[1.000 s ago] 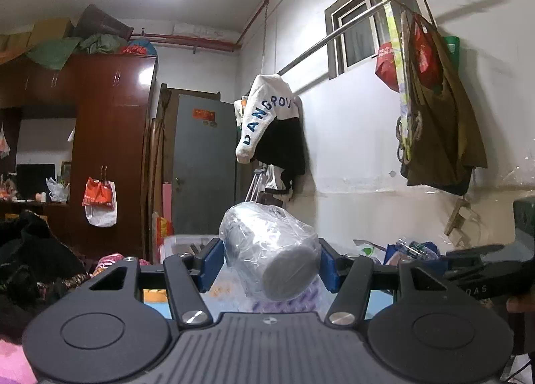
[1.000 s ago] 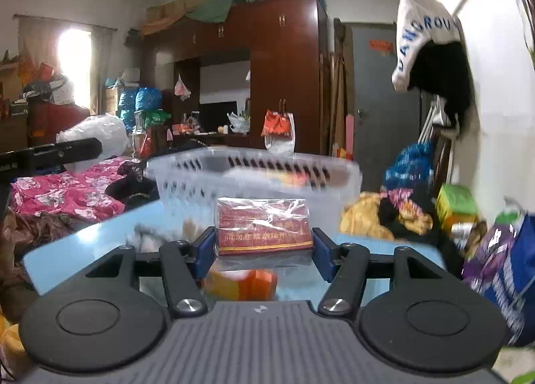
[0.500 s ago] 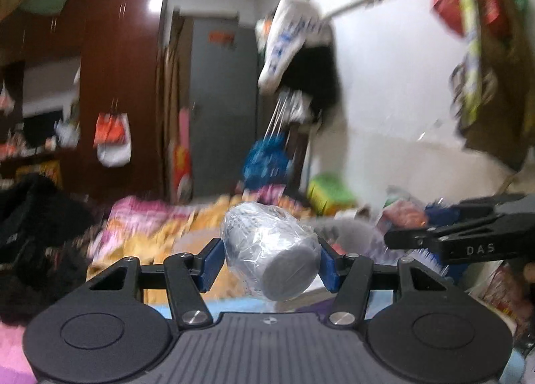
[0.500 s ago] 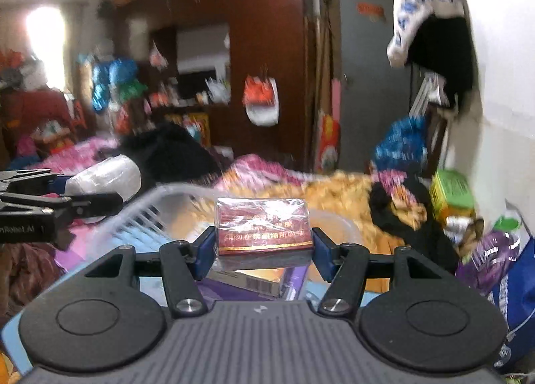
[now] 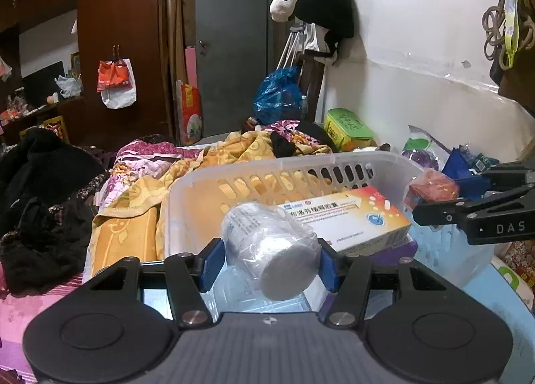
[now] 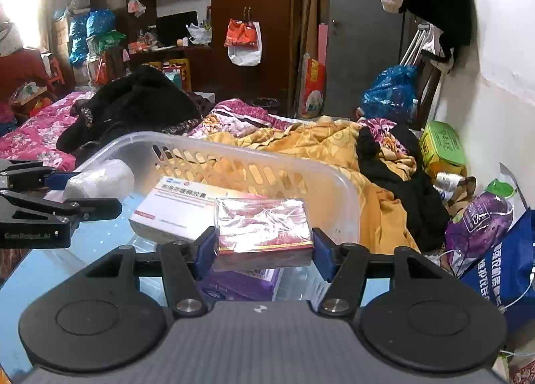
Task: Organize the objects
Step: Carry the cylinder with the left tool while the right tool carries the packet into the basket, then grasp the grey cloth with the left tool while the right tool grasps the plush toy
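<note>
My left gripper [image 5: 269,258] is shut on a plastic-wrapped white bottle [image 5: 271,250], held over the near edge of a clear plastic basket [image 5: 267,170]. My right gripper [image 6: 264,247] is shut on a red plastic-wrapped box [image 6: 264,230], held over the same basket [image 6: 344,203]. A white and orange medicine box [image 5: 354,220] lies in the basket on a purple box [image 6: 240,280]. The right gripper with the red box shows at the right of the left wrist view [image 5: 431,188]. The left gripper with the bottle shows at the left of the right wrist view [image 6: 97,180].
The basket stands on a light blue tabletop [image 6: 83,250]. Behind it is a bed with yellow and pink blankets [image 6: 317,143] and black clothes [image 6: 133,106]. A green box [image 6: 441,146], a purple bag [image 6: 478,223] and a blue bag [image 6: 508,270] lie by the right wall.
Both grippers have tipped downward, from facing the room to looking into the basket, and have closed in on it. Each still holds its object.
</note>
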Demonstrator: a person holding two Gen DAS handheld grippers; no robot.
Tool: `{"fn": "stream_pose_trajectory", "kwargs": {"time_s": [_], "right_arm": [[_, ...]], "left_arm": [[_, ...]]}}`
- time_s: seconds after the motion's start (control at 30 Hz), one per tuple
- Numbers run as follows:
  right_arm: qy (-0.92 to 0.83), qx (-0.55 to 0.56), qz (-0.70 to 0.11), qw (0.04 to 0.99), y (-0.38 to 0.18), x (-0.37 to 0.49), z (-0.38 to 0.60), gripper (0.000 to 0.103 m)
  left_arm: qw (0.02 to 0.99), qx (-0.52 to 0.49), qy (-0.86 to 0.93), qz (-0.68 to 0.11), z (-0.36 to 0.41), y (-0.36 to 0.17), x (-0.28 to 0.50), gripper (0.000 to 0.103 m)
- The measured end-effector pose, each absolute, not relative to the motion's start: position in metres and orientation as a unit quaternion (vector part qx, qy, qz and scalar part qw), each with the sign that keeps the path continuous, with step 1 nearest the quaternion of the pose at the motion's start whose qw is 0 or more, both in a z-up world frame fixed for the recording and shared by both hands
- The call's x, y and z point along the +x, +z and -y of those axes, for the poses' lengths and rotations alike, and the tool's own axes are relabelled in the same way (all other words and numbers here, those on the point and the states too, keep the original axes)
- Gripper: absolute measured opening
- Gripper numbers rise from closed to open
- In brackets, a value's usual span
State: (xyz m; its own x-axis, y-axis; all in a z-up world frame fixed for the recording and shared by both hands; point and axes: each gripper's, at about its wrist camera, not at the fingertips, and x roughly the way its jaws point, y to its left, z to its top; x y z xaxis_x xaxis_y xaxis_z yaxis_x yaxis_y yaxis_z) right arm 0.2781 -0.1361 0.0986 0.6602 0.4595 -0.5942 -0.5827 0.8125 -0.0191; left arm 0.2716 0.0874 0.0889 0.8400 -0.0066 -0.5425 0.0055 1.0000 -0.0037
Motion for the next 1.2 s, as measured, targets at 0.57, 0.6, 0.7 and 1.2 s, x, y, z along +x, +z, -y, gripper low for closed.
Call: {"fn": "stream_pose_trajectory", "kwargs": {"time_s": [0.57,0.6,0.7,1.2], "right_arm": [[0.316,-0.05,-0.193,0.928,0.109,0.21,0.177,0.103],[0.321,-0.05,-0.184,0.927,0.104,0.2,0.181,0.103],[0.338,-0.043,-0.165,0.926,0.079,0.166,0.192,0.103],[0.413,-0.032,-0.209,0.886,-0.009,0.139,0.134,0.096]], "left_arm": [[0.984,-0.018,-0.046,-0.172,-0.079,0.087,0.188,0.09],[0.985,-0.025,-0.057,-0.163,-0.081,0.082,0.172,0.09],[0.984,-0.039,-0.076,-0.158,-0.086,0.061,0.141,0.09],[0.967,-0.098,-0.112,-0.208,-0.12,-0.001,0.147,0.09]]}}
